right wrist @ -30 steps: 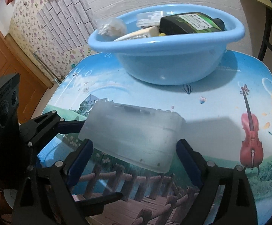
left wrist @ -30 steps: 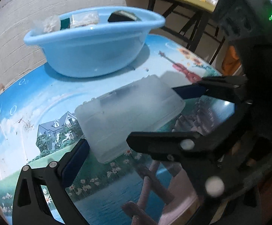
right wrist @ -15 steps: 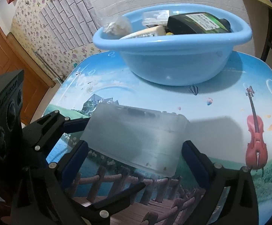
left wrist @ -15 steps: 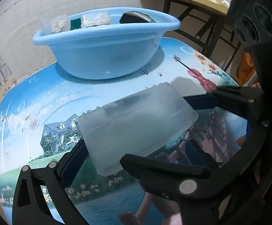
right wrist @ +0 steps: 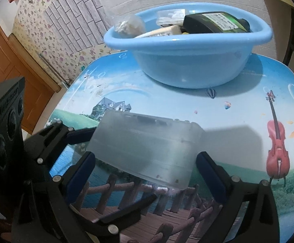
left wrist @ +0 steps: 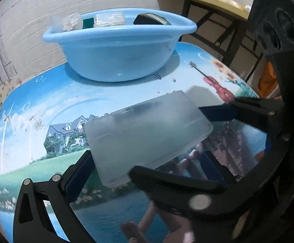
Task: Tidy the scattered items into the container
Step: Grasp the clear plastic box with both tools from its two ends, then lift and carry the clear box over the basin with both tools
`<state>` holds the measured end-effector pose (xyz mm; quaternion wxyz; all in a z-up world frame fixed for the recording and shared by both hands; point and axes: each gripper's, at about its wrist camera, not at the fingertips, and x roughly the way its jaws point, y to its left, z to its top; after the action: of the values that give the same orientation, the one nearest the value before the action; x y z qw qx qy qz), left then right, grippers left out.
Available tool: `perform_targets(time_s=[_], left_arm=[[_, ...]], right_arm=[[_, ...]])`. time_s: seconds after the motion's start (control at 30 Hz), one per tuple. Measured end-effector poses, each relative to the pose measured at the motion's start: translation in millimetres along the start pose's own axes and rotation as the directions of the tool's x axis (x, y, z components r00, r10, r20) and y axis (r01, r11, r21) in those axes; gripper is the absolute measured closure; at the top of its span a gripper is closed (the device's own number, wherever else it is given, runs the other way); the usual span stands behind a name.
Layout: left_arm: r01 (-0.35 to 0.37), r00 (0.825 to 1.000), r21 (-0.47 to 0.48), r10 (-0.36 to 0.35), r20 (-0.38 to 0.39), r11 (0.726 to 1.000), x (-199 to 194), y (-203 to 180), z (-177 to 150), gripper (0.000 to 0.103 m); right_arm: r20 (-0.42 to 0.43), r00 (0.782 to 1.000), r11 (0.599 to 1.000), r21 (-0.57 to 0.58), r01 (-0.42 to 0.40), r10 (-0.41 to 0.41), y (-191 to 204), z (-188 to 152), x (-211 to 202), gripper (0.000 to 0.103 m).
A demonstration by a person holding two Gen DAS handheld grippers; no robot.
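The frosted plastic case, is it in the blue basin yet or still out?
Out. The frosted plastic case is in front of the blue basin, above the table, between the fingers of both hand-held grippers, casting a shadow on the tabletop.

dark bottle label printed, too small to read; no other text

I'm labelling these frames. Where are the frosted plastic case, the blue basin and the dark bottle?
Frosted translucent plastic case (right wrist: 147, 147): right wrist view, broad face.
Light blue plastic basin (left wrist: 118, 60): left wrist view, outer wall.
Dark green-labelled bottle (right wrist: 213, 23): right wrist view, label.
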<state>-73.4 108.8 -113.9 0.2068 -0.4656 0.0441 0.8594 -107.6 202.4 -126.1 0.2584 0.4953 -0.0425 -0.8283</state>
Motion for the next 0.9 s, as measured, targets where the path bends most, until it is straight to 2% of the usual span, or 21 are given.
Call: perform_targets(time_s=[0.1, 0.23, 0.63, 0.9], left_arm=[[0.004, 1.000, -0.055, -0.004, 0.000, 0.998, -1.8, 0.7, 1.0, 0.000], [0.000, 1.000, -0.071, 0.001, 0.012, 0.997, -6.9, 1.3, 2.0, 0.000], [-0.048, 0.994, -0.034, 0.051, 0.099, 0.998, -44.6, -6.9, 17.9, 0.000], [-0.091, 0.979, 0.003, 0.089, 0.186, 0.996, -77.8, -16.6, 37.1, 0.000]], right_arm=[[-0.007, 1.000, 1.000, 0.027, 0.013, -0.013, 0.0, 0.7, -0.4, 0.001], [-0.008, 1.000, 0.999, 0.037, 0.014, -0.014, 1.1, 1.2, -2.9, 0.001], [0.072, 0.997, 1.000, 0.014, 0.000, -0.001, 16.6, 14.2, -36.8, 0.001], [0.156, 0.988, 1.000, -0.021, 0.002, 0.001, 28.3, 28.4, -72.2, 0.001]])
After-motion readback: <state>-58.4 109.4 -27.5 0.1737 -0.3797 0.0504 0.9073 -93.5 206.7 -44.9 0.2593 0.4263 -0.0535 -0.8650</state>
